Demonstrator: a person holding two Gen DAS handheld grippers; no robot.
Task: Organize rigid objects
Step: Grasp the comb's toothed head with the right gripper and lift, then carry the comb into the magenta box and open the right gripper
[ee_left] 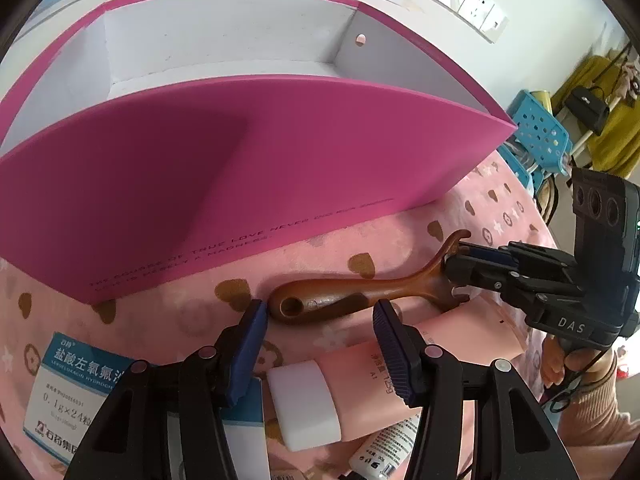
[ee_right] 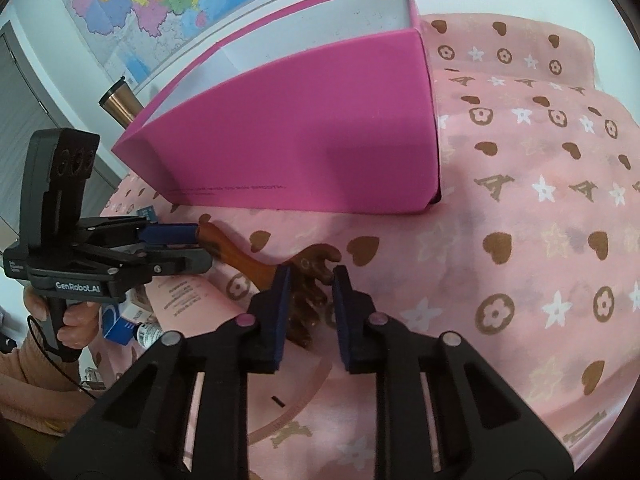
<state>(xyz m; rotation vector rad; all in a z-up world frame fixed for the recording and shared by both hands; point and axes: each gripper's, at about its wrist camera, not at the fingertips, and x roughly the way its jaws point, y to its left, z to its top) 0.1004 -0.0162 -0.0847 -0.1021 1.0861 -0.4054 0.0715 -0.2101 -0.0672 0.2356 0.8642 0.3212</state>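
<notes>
Lying on the pink patterned cloth [ee_right: 520,160] before the magenta box [ee_left: 240,168], wooden comb [ee_left: 344,300]; pinched at its toothed end by right claw [ee_right: 308,280]; pinched at its handle end by left claw [ee_left: 320,312].

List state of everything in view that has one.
Magenta cardboard box: open-topped, visible inside empty.
Brown wooden comb: lying outside the box, in front.
Right tool: shut on the comb's toothed end.
Left tool: straddles the comb's handle; grip unclear.
Pink plastic tube: lying flat, white cap on.
Blue-and-white medicine carton: lying flat.
</notes>
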